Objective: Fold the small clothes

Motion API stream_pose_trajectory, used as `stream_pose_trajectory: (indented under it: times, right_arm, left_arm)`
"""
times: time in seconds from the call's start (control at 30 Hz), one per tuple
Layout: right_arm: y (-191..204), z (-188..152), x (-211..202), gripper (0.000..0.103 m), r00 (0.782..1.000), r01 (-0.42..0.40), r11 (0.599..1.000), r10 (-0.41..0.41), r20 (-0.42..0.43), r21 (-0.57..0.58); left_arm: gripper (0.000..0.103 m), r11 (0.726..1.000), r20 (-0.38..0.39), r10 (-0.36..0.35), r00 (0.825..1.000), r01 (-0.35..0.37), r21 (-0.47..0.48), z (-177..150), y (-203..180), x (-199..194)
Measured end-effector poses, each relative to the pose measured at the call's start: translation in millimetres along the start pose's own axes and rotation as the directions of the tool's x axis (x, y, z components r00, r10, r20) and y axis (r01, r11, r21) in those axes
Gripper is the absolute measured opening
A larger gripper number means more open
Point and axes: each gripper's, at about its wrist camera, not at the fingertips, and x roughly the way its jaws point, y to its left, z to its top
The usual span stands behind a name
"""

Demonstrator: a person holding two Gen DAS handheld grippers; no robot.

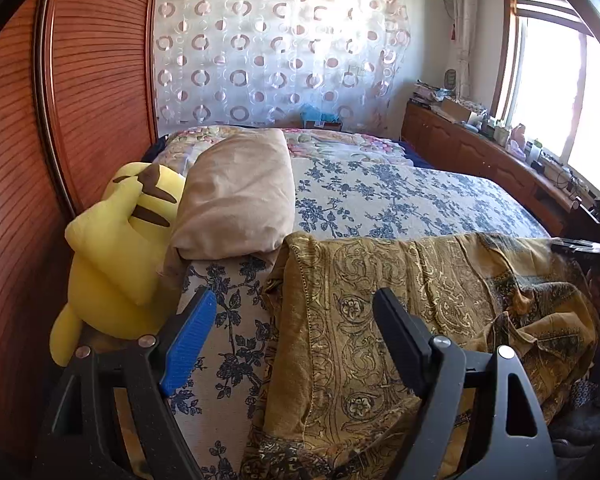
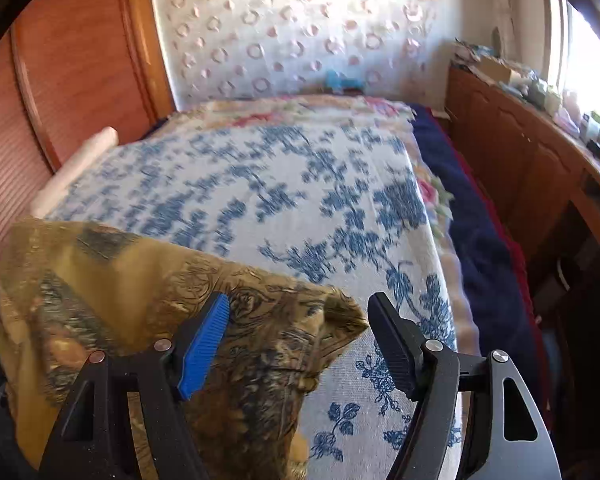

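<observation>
Mustard-gold paisley-printed cloth garment (image 1: 400, 300) lies rumpled at the near edge of the blue-flowered bed (image 1: 400, 196), directly under the spread, empty left gripper (image 1: 294, 340) and left of the equally spread, empty right gripper (image 2: 300, 344).

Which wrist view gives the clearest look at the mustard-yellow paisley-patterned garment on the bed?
The left wrist view: the mustard-yellow paisley-patterned garment is sharp there, spread wide, with its stitched hem and print legible. The right wrist view shows only one blurred, bunched end of it at lower left.
</observation>
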Motion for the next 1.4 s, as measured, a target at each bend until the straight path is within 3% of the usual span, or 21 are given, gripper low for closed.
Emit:
stream_pose_trajectory:
  times: [0.27,0.5,0.7,0.83,1.0,1.17,1.3,1.4]
  right_arm:
    - [1,3,13,0.074,0.999,0.000,1.000,0.000,-0.034,0.011]
    - [10,2,22,0.074,0.999,0.035,0.999,-0.036,-0.039,-0.022]
    - [8,1,22,0.075,0.999,0.032,0.999,-0.032,-0.037,-0.021]
    - [8,1,22,0.075,0.999,0.031,0.999,-0.032,-0.037,-0.021]
    - [6,1,23,0.075,0.999,0.027,0.999,-0.028,-0.035,-0.018]
    - [5,0,23,0.075,0.999,0.024,1.000,-0.024,-0.031,-0.012]
    - [-2,0,21,0.075,0.999,-0.014,1.000,0.014,-0.031,0.015]
    - [-5,0,19,0.075,0.999,-0.039,0.999,0.040,-0.031,0.030]
  left_arm:
    - [0.081,1.000,-0.001,0.016,1.000,-0.016,-0.014,7,6,5]
    - [0.081,1.000,-0.012,0.019,1.000,-0.019,0.001,35,13,24]
    - [0.081,0.999,-0.118,-0.018,0.993,0.021,0.029,48,22,59]
    - [0.081,0.999,-0.208,-0.029,0.978,0.036,0.033,39,22,86]
    - [0.081,0.998,-0.260,-0.037,0.965,0.047,0.031,26,19,101]
    - [0.071,0.997,-0.261,-0.058,0.963,0.069,0.034,22,17,104]
    - [0.070,0.995,-0.255,-0.082,0.963,0.094,0.034,24,17,104]
    - [0.049,0.990,-0.252,-0.127,0.960,0.136,0.022,24,16,103]
